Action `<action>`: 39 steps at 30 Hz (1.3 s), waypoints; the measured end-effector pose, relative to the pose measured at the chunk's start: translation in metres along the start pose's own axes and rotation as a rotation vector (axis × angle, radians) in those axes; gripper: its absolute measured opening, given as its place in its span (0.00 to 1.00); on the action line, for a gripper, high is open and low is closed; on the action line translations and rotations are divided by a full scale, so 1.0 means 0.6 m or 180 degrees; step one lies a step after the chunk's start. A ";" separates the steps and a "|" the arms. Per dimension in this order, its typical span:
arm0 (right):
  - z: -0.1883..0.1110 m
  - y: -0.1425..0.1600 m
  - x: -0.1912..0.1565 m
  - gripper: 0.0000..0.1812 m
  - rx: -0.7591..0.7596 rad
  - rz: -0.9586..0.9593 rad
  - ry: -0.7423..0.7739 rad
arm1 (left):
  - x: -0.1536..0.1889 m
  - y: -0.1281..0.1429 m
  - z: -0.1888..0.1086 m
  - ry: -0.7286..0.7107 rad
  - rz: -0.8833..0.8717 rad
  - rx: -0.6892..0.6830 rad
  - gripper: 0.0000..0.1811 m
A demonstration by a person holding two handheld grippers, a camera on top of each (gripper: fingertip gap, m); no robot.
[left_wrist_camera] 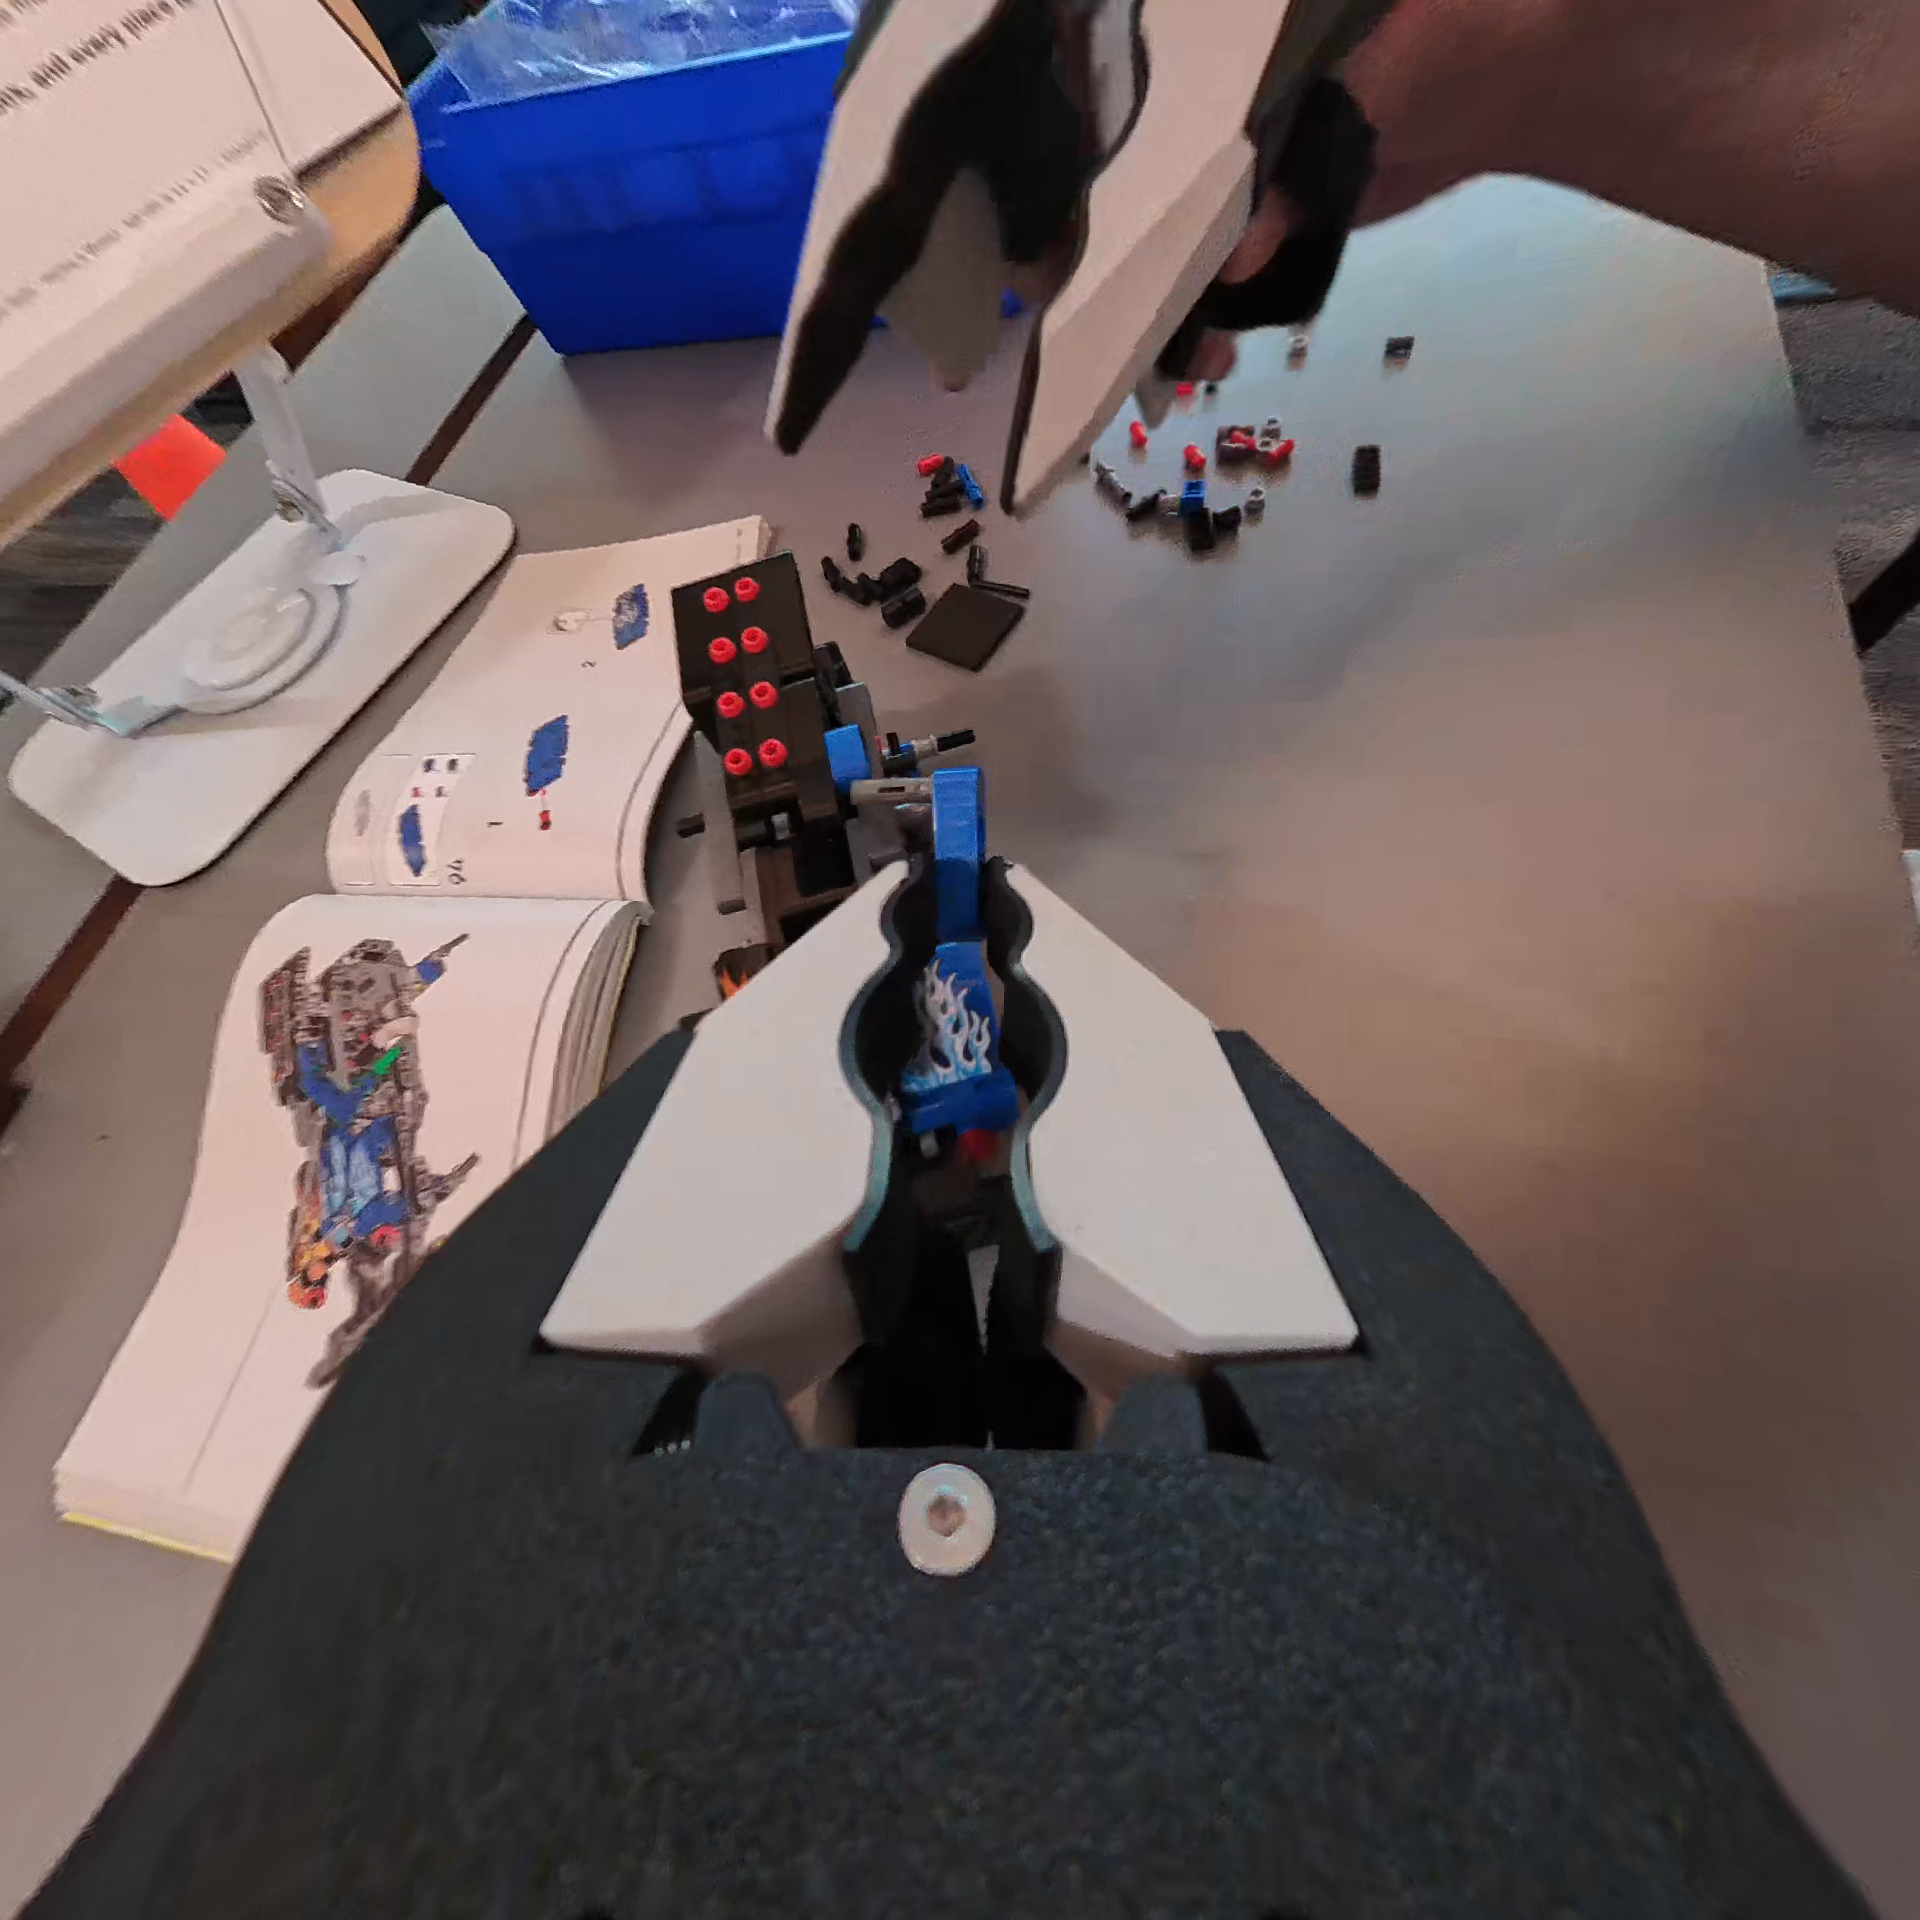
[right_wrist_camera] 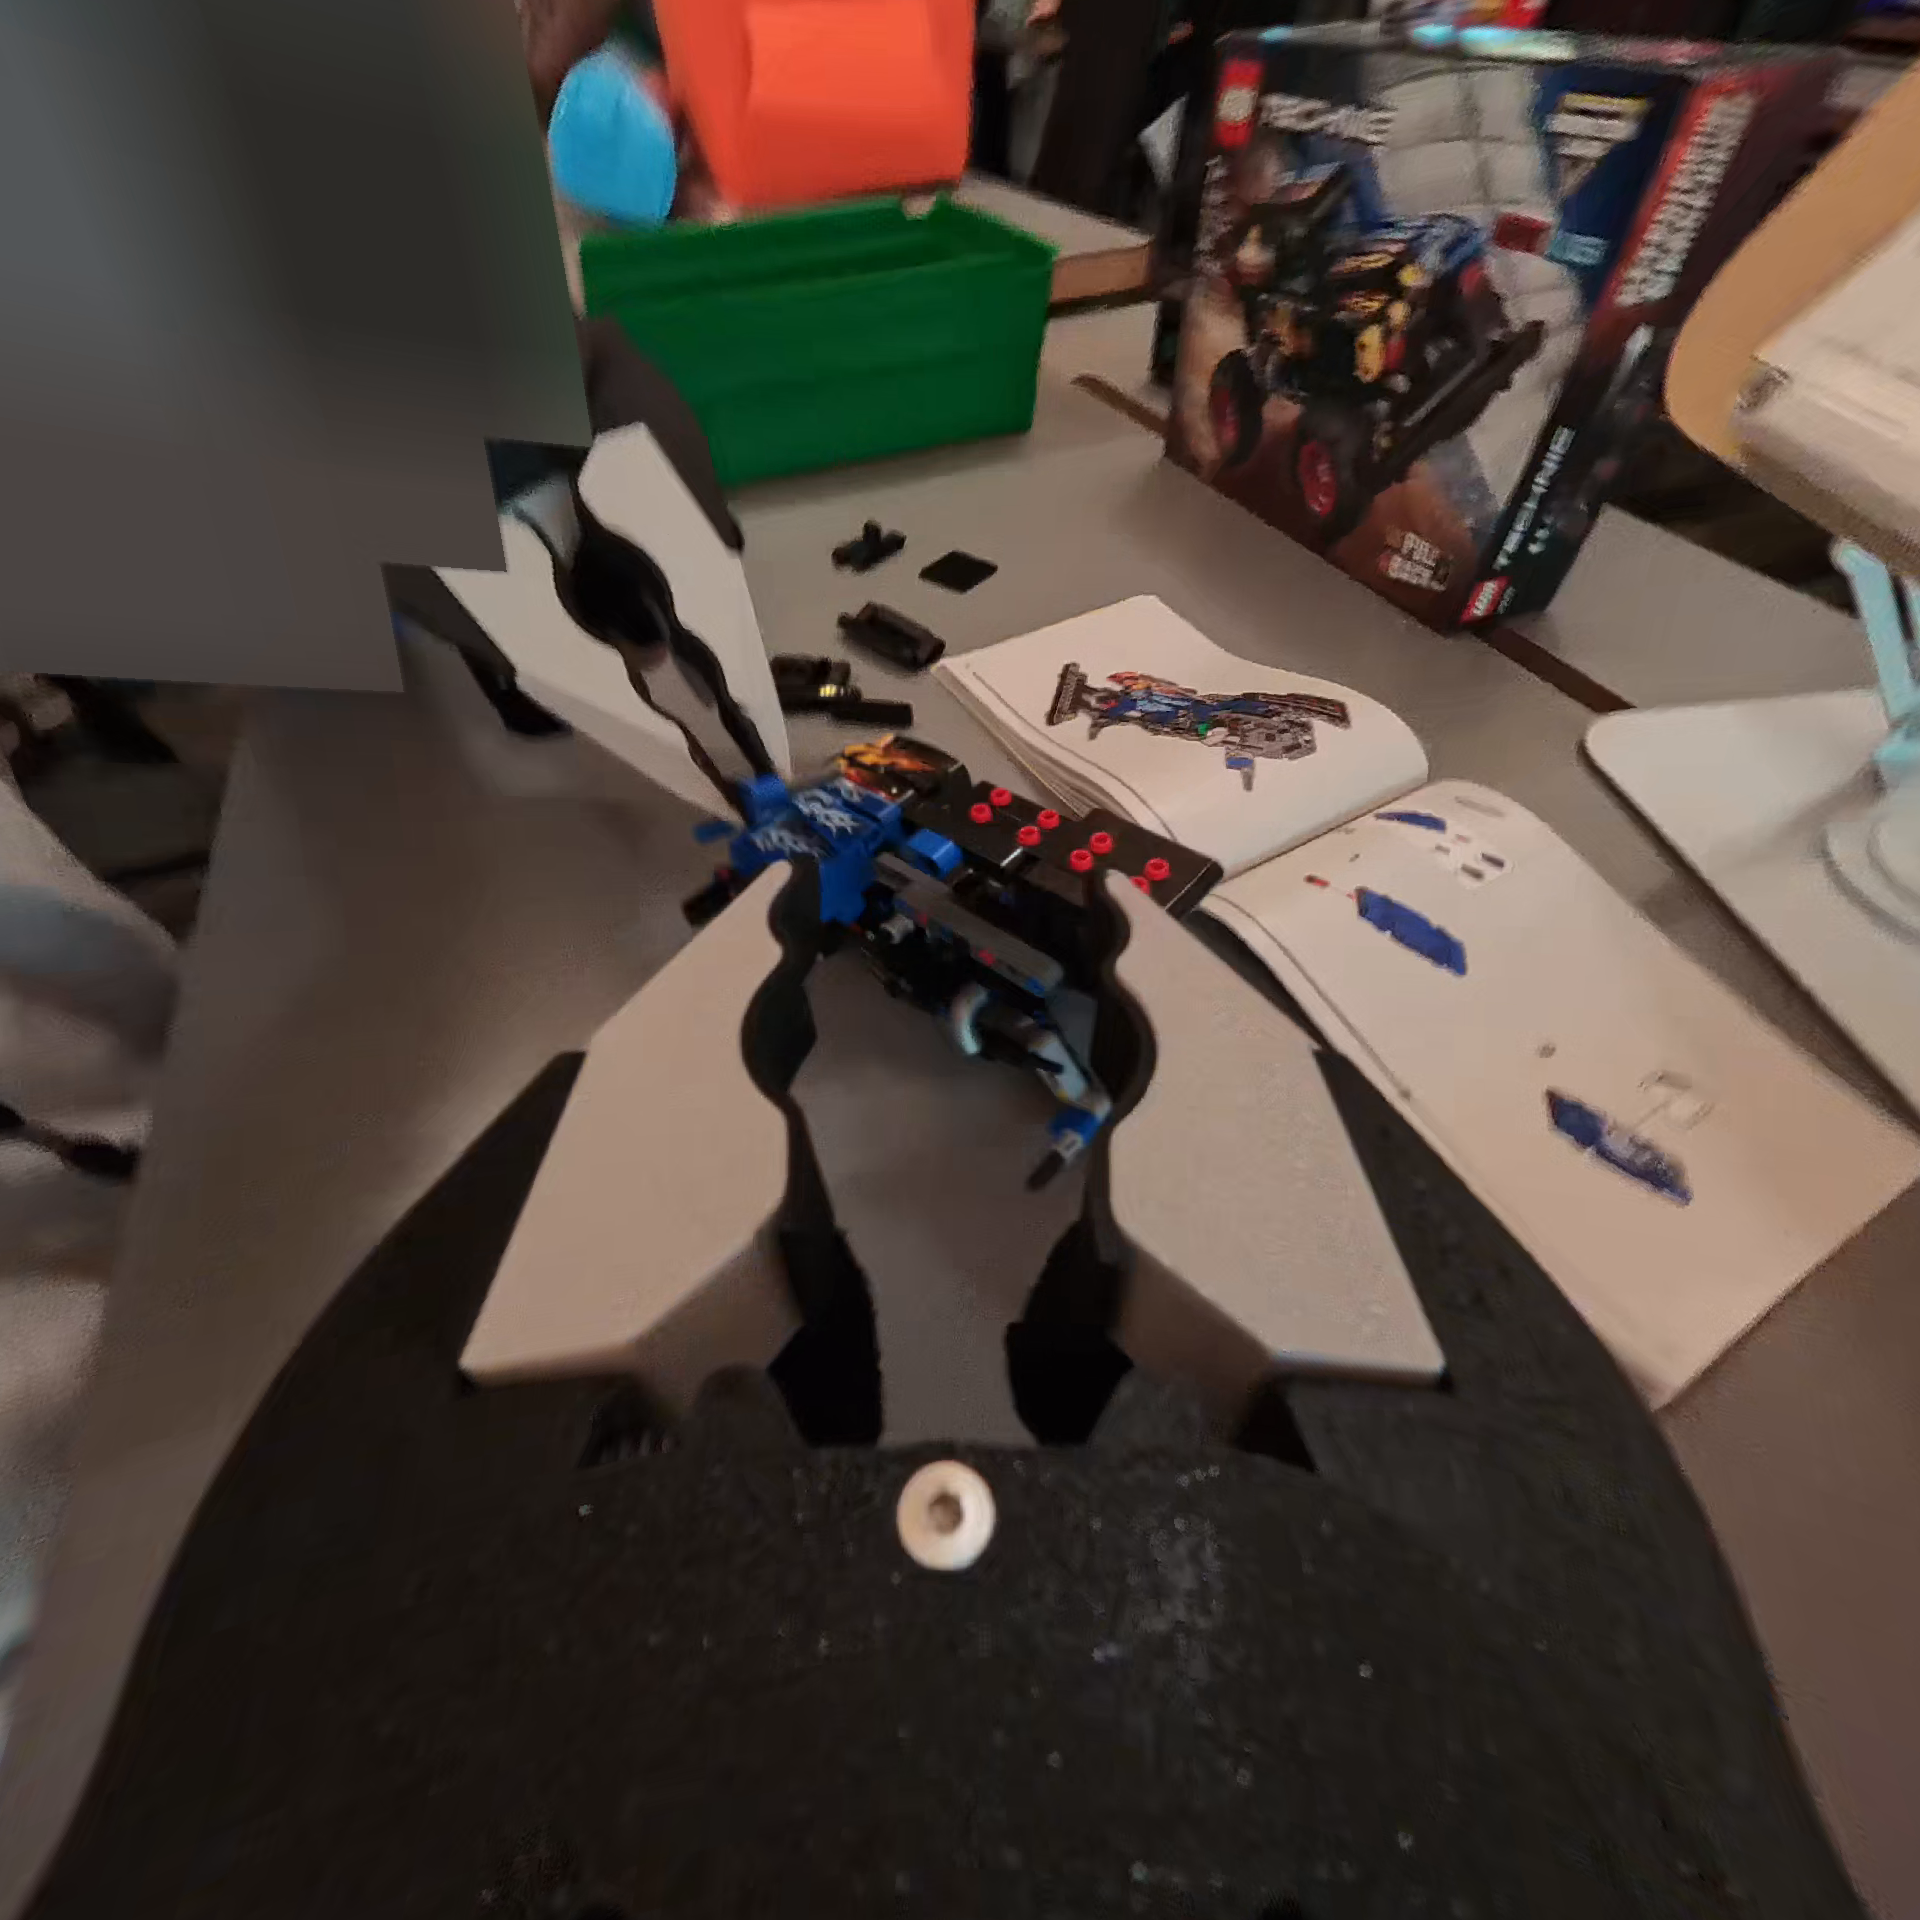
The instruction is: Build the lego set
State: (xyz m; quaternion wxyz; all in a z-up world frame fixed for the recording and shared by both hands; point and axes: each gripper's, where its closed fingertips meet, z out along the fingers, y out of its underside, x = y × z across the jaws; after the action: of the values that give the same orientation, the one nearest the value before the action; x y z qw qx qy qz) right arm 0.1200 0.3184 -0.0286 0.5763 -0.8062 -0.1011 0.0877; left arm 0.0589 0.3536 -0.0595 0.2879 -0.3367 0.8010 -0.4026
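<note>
Two grippers over a grey table (left_wrist_camera: pixel 1351 831). Left gripper (left_wrist_camera: pixel 954 883) — fingers clamped on the blue flame-printed panel (left_wrist_camera: pixel 961 1023) of the partly built lego model (left_wrist_camera: pixel 769 727), which lies beside the open instruction booklet (left_wrist_camera: pixel 416 1039). Right gripper (right_wrist_camera: pixel 940 894) — fingers spread wide, empty, straddling the model's black frame with red pins (right_wrist_camera: pixel 1049 831). Loose small parts (left_wrist_camera: pixel 1195 468) scattered farther back; blue bin (left_wrist_camera: pixel 644 208), green bin (right_wrist_camera: pixel 831 322) and set box (right_wrist_camera: pixel 1455 312) at the table's far side.
</note>
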 end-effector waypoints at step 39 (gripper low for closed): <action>0.075 0.055 -0.061 0.19 -0.0574 -0.0536 -0.0981 | 0.006 -0.039 -0.129 0.0794 0.0145 0.0204 0.03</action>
State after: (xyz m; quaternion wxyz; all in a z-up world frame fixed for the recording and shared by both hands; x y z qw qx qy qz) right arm 0.0753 0.3393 -0.0731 0.4847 -0.8203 -0.2627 0.1522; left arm 0.0074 0.3753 -0.0014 0.2057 -0.2563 0.8248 -0.4601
